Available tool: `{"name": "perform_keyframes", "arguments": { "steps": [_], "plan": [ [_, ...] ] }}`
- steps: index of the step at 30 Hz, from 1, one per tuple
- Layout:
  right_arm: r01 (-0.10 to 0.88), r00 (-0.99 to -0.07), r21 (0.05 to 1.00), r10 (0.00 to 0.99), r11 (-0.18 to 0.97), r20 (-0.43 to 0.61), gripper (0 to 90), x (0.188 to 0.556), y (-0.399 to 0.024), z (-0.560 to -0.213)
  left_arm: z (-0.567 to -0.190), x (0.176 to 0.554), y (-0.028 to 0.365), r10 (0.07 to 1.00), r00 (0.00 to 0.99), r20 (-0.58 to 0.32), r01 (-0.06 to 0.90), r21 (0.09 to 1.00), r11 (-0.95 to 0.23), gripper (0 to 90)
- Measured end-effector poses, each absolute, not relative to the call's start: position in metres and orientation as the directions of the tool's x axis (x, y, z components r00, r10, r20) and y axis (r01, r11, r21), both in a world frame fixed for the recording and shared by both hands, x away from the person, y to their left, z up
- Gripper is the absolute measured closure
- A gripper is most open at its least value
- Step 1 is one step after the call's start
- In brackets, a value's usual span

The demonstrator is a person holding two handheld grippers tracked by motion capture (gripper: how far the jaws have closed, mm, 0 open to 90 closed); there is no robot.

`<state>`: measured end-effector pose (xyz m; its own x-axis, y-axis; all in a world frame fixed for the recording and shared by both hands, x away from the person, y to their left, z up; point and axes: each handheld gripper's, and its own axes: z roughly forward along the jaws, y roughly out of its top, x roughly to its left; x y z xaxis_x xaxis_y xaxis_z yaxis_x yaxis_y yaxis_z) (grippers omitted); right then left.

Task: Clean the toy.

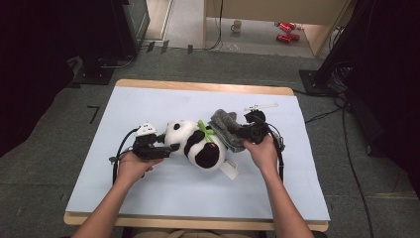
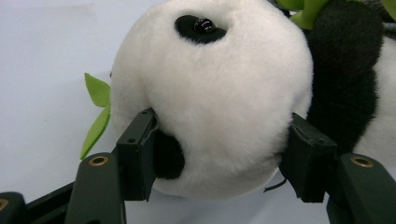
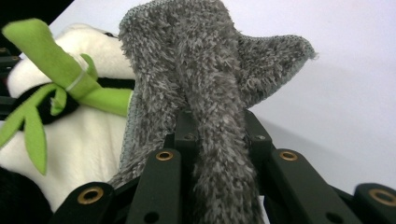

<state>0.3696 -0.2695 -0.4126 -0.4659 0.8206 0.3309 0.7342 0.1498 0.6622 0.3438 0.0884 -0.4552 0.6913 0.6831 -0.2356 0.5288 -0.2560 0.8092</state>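
The left gripper [image 2: 222, 156] clamps the round white head of a black-and-white plush panda [image 2: 219, 93], one jaw on each side. Green felt leaves [image 2: 97, 112] lie beside it on the pale blue worktop [image 2: 46, 60].

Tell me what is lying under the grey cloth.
The grey cloth, pinched by the right gripper, drapes partly over the panda; the table beneath is covered from sight.

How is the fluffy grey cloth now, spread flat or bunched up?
Bunched up. The fluffy grey cloth is gathered into folds and pinched between the jaws of the right hand-held gripper, beside the black-and-white plush panda.
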Motion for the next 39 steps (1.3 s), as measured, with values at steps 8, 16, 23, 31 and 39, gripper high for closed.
{"name": "perform_keyframes", "arguments": {
  "steps": [8, 16, 23, 31, 39],
  "plan": [
    [0.750, -0.422, 0.648, 0.849, 0.130, 0.317, 74.1, 0.363, -0.285, -0.417, -0.453, 0.348, 0.088, 0.678, 0.691, -0.250, 0.544, 0.797, -0.260, 36.6],
    [0.779, -0.358, 0.620, 0.878, 0.092, 0.318, 74.3, 0.357, -0.308, -0.419, -0.452, 0.351, 0.089, 0.678, 0.684, -0.268, 0.557, 0.793, -0.248, 36.6],
    [0.724, -0.381, 0.686, 0.871, 0.073, 0.309, 74.3, 0.349, -0.310, -0.389, -0.452, 0.349, 0.088, 0.683, 0.683, -0.259, 0.550, 0.798, -0.248, 36.6],
    [0.679, -0.463, 0.724, 0.835, 0.120, 0.297, 74.1, 0.345, -0.282, -0.374, -0.453, 0.348, 0.085, 0.689, 0.682, -0.247, 0.535, 0.811, -0.239, 36.7],
    [0.670, -0.539, 0.725, 0.775, 0.158, 0.330, 74.1, 0.348, -0.247, -0.383, -0.453, 0.348, 0.084, 0.695, 0.679, -0.237, 0.531, 0.812, -0.243, 37.1]
  ]
}}
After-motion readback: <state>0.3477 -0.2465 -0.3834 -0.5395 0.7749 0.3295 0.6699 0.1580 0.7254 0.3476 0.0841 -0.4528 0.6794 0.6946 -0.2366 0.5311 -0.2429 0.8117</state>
